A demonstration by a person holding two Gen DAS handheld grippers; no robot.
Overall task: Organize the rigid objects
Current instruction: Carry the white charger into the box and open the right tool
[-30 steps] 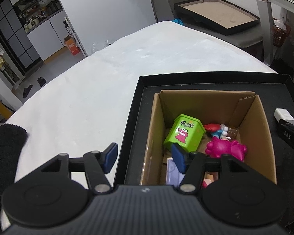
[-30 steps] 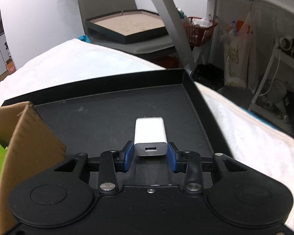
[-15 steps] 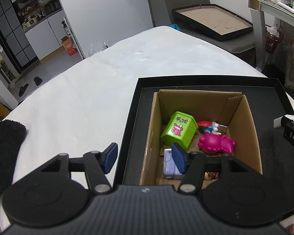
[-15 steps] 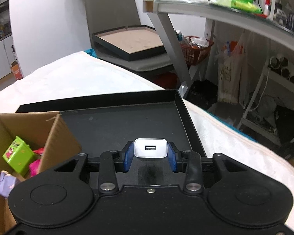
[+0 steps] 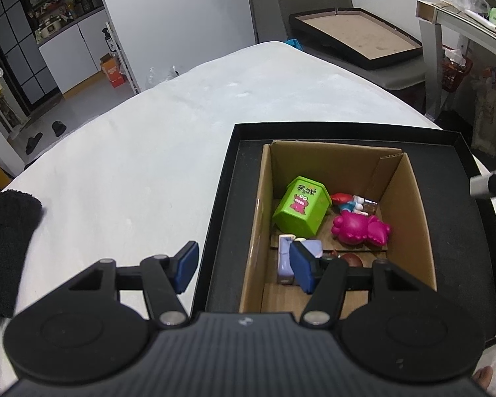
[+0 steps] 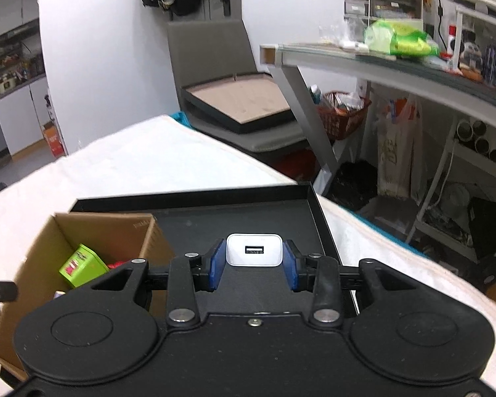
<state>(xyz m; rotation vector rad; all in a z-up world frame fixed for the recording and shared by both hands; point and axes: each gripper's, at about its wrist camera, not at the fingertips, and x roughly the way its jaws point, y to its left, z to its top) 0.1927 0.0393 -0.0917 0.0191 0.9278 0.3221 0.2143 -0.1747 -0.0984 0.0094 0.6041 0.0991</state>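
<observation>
My right gripper [image 6: 254, 266] is shut on a white USB charger [image 6: 254, 254], held above the black tray [image 6: 241, 223], its port facing the camera. The charger [image 5: 479, 185] also shows at the right edge of the left wrist view. A cardboard box [image 5: 410, 205] stands in the tray [image 5: 225, 178] and holds a green toy bin [image 5: 301, 210], a pink figure [image 5: 360, 231], a red and white figure [image 5: 347, 200] and a lilac piece [image 5: 286, 258]. My left gripper [image 5: 244, 264] is open with nothing in it, straddling the box's left wall above the tray's left rim.
White cloth covers the table [image 5: 132, 152]. A black sleeve [image 5: 6, 231] lies at the left edge. Beyond the table, a chair bears a second black tray [image 6: 238, 106]. A grey desk [image 6: 396, 69] with clutter stands at the right.
My right gripper has risen with the charger, lifting it off the tray floor; the box has come further into its view. The left gripper has drawn back and up a little, still open.
</observation>
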